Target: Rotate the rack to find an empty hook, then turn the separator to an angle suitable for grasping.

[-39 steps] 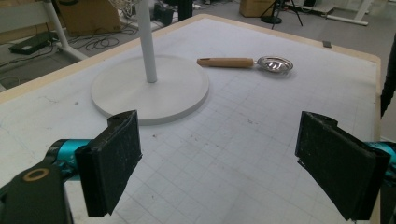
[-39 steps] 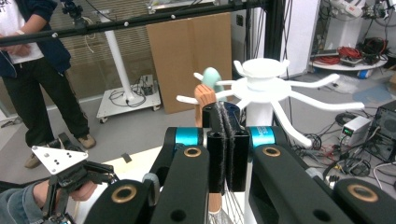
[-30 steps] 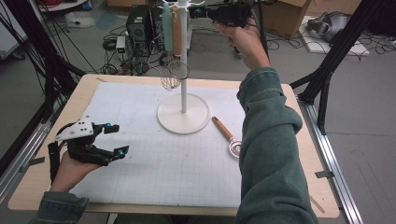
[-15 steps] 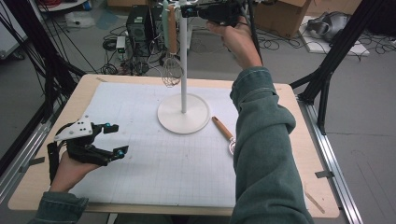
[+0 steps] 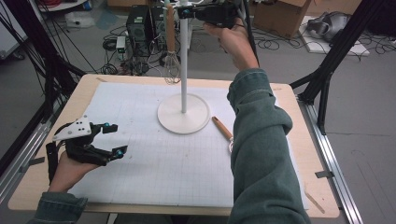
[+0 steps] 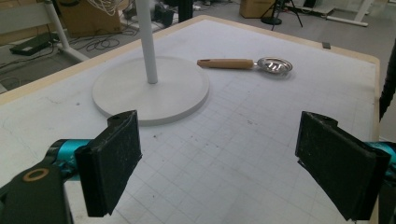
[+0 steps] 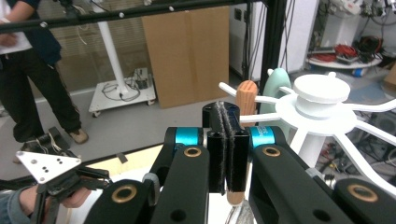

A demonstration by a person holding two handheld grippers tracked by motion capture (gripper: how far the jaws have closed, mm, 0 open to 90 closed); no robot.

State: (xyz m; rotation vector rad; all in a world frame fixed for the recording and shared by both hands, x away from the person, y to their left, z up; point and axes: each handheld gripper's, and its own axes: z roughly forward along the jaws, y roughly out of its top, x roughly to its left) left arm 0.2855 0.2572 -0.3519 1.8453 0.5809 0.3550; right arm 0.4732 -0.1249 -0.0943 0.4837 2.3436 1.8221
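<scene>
Right gripper (image 5: 183, 10): top centre of the high view, raised beside the head of the white stand (image 5: 183, 60); jaws pressed together with nothing between them. Against the earlier frames it sits slightly further left and closer to the stand's top, the green sleeve (image 5: 261, 140) following.

Whisk (image 5: 171, 51): hangs by its wooden handle from a peg of the stand, upper centre, wire head downward, just left of the pole; place unchanged. In the right gripper view its handle (image 7: 246, 95) stands just behind the closed pads.

Left gripper (image 5: 112, 139): lower left of the high view, over the counter (image 5: 140, 84), jaws wide apart and empty; unchanged.

Strainer (image 6: 274, 65) with wooden handle: lies flat on the gridded mat just right of the stand's base; unmoved.
</scene>
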